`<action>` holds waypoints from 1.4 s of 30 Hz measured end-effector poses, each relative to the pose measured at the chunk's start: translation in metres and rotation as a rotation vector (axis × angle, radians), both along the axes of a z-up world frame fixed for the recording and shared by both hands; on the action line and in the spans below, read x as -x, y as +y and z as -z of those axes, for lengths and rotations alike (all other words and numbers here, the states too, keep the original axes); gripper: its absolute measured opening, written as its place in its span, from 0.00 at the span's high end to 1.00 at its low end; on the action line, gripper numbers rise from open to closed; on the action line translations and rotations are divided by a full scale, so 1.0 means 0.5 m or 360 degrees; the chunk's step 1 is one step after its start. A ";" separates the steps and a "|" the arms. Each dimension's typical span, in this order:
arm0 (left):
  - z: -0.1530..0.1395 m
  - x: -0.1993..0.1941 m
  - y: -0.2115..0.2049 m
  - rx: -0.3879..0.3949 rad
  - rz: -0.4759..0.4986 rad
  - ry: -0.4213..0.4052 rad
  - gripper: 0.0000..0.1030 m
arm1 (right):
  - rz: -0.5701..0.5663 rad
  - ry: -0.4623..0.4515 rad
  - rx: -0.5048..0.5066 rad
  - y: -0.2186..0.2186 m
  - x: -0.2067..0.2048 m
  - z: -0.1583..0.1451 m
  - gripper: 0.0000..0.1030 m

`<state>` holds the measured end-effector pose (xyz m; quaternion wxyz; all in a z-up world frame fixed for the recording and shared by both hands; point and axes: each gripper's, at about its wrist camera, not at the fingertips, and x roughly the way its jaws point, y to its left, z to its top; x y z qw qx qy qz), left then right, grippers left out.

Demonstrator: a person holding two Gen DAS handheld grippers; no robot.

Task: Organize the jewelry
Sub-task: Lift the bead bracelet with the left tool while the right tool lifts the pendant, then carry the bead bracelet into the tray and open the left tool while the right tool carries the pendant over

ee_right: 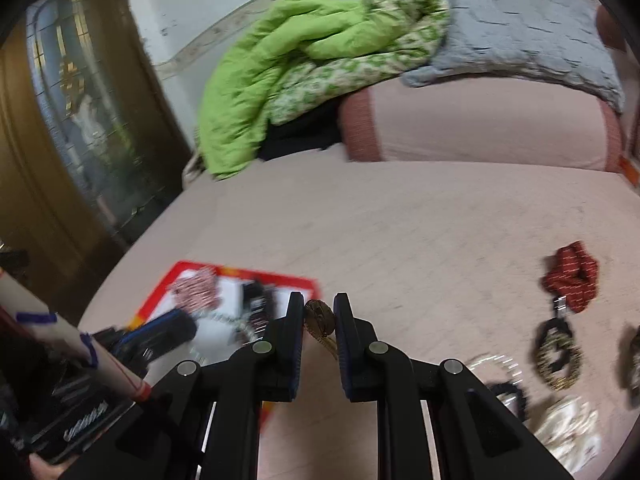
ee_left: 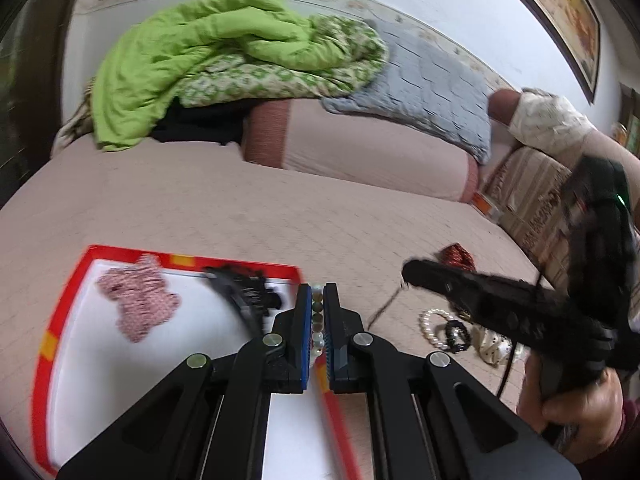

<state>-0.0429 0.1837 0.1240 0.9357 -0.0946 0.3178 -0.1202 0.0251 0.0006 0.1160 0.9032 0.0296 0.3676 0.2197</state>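
Observation:
My left gripper (ee_left: 318, 294) is shut on a bead bracelet (ee_left: 317, 312) of green and white beads, above the right edge of the red-rimmed white tray (ee_left: 60, 308). The tray holds a pink checked scrunchie (ee_left: 138, 298) and a black hair claw (ee_left: 244, 288). My right gripper (ee_right: 318, 306) is shut on a bronze pendant with a gold chain (ee_right: 320, 318), above the bed just right of the tray (ee_right: 160, 292). The right gripper also shows in the left wrist view (ee_left: 416, 272).
Loose pieces lie on the pink bedspread at right: a red scrunchie (ee_right: 572, 276), a black and gold scrunchie (ee_right: 556, 352), a pearl bracelet (ee_left: 432, 326), a cream scrunchie (ee_right: 572, 428). A green quilt (ee_left: 192, 60) and grey pillow (ee_left: 432, 88) lie behind.

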 end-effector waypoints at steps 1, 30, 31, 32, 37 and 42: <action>-0.001 0.008 0.020 0.0005 -0.0029 -0.0003 0.95 | -0.0020 0.0000 0.0000 0.012 0.008 0.001 0.84; 0.106 -0.001 0.266 0.0135 -0.0388 0.0281 0.95 | -0.0357 0.0254 0.0071 0.294 0.000 0.108 0.84; 0.109 -0.004 0.271 0.0134 -0.0400 0.0291 0.95 | -0.0353 0.0257 0.0085 0.295 -0.003 0.112 0.84; 0.112 -0.005 0.275 0.0131 -0.0414 0.0303 0.95 | -0.0345 0.0262 0.0103 0.295 -0.008 0.117 0.84; 0.130 -0.015 0.288 0.0133 -0.0454 0.0363 0.95 | -0.0304 0.0292 0.0155 0.287 -0.032 0.138 0.84; 0.142 -0.024 0.294 0.0134 -0.0478 0.0402 0.95 | -0.0280 0.0314 0.0198 0.282 -0.050 0.152 0.84</action>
